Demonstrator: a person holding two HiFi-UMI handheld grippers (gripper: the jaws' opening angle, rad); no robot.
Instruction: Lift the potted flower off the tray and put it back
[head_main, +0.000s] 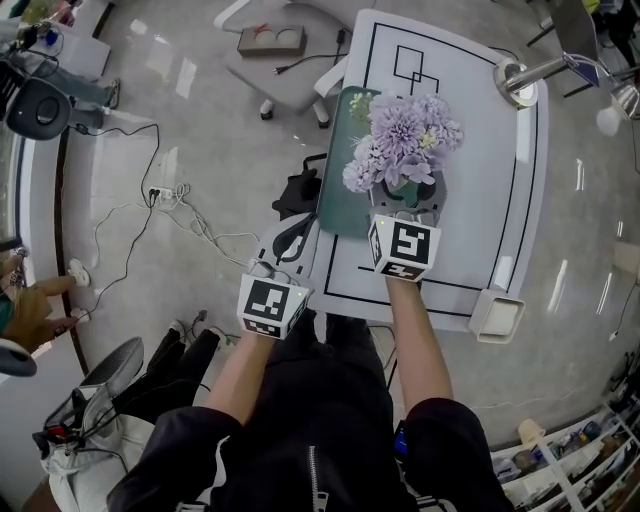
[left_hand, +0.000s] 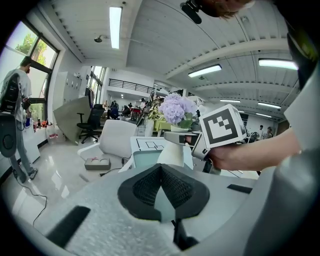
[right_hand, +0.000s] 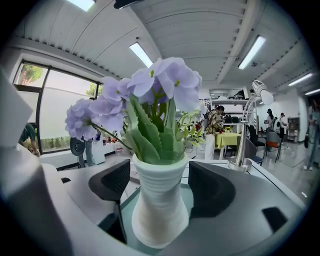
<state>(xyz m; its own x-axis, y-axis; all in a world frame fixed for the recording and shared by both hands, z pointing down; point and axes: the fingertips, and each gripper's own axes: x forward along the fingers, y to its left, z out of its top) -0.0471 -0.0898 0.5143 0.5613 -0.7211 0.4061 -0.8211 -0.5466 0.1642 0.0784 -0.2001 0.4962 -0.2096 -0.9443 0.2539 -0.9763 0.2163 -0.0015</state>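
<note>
1. Fingers (right_hand: 212, 187) of your right gripper (right_hand: 160, 175) are spread wide with the white vase (right_hand: 159, 210) between them. Neither pad presses it. The vase stands upright on the green tray (head_main: 338, 200), at the left side of the desk (head_main: 480, 200).
2. If you close from here and the vase is off centre, one pad will likely arrive first and shove it across the tray.
3. Those purple flowers (right_hand: 165, 80) sit high and broad, so the vase is probably top-heavy. A low grip or a tilted lift could tip it.
4. If you back out toward the near side instead, a skewed pull could catch the wider base.
5. Your left gripper (left_hand: 161, 170) is clenched on nothing and well apart from the tray, too far to steady a wobble.
</note>
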